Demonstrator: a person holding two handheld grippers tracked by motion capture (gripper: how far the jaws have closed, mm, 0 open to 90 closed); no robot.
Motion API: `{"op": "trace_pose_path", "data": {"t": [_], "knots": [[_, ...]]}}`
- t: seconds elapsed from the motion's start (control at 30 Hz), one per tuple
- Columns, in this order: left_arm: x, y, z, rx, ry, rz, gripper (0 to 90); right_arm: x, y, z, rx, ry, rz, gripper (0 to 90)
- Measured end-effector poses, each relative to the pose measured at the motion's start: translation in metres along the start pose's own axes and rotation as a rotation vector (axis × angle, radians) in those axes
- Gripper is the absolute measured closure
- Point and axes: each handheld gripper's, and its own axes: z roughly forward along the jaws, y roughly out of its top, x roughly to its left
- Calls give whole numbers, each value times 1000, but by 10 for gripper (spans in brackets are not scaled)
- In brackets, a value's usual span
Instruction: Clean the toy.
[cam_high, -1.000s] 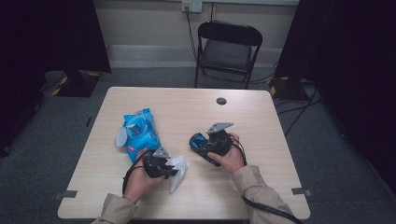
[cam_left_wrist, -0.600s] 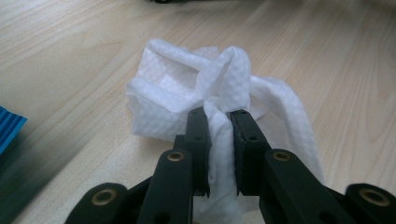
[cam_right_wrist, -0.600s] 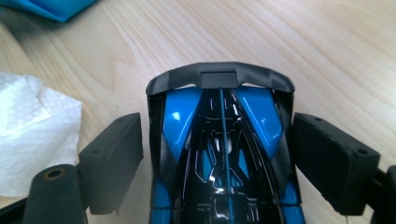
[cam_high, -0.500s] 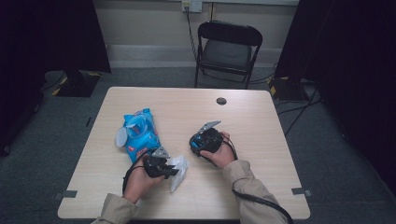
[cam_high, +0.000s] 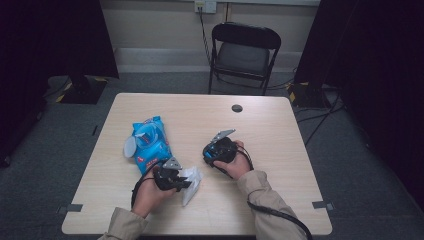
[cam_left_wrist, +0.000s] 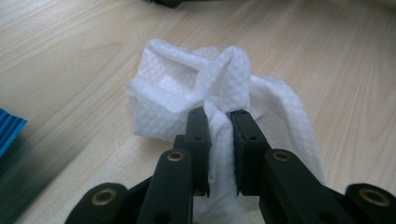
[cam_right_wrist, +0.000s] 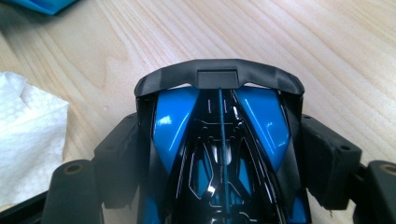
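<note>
Two grippers work near the front of a pale wooden table, each held in one of the person's hands. The left gripper has its jaws pressed nearly together on a fold of a white wipe — the cloth is pinched between the pads and bunches out beyond them, its loose end lying on the wood. From above, the same wipe trails down and to the right of the left gripper, close to the table's near edge.

The right gripper has a blue and black toy car between its jaws, which have just been closing; the pads sit against the car's flanks, its dark spoiler pointing away from the camera. In the high view the car rests on the table in front of the right hand, just right of the wipe.

A blue wipe pack lies flat behind the left gripper — near it, not touching. A small dark disc sits well apart toward the far edge, and a folding chair stands beyond the table.
</note>
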Motion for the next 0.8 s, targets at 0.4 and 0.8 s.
{"op": "trace_pose_path", "data": {"t": [0.4,0.8], "knots": [[0,0,0,2,-2,-2,785,1,-2,-3,4,-10,8,254],[1,0,0,-4,-3,0,784,-1,-8,-7,15,20,-31,203]]}}
